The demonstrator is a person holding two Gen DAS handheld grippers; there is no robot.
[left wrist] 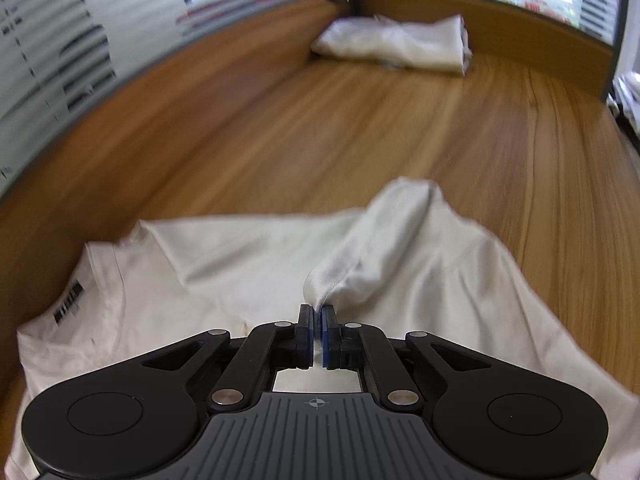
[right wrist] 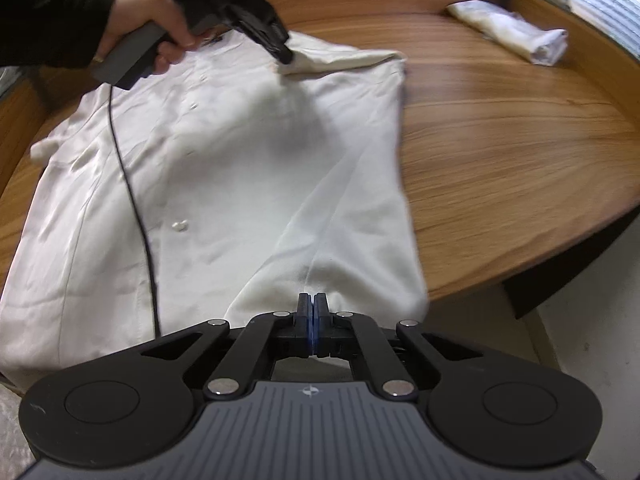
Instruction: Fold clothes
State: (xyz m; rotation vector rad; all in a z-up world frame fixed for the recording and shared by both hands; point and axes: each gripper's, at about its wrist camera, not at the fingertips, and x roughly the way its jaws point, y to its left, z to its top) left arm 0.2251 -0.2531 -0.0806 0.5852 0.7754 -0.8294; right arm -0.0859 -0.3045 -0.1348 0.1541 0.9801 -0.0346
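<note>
A white button shirt [right wrist: 240, 168] lies spread on the wooden table [right wrist: 500, 140]; it also shows in the left wrist view [left wrist: 240, 264]. My left gripper [left wrist: 318, 316] is shut on the end of the shirt's sleeve [left wrist: 360, 264] and holds it lifted over the shirt body. In the right wrist view the left gripper [right wrist: 286, 58] pinches that sleeve [right wrist: 344, 58] near the shirt's far edge. My right gripper [right wrist: 313, 304] is shut on the shirt's near hem, by the right side of the shirt.
A folded white garment [left wrist: 396, 42] lies at the far corner of the table, also in the right wrist view [right wrist: 516, 32]. The table edge [right wrist: 560, 264] runs close on the right. A black cable [right wrist: 132, 184] hangs from the left gripper across the shirt.
</note>
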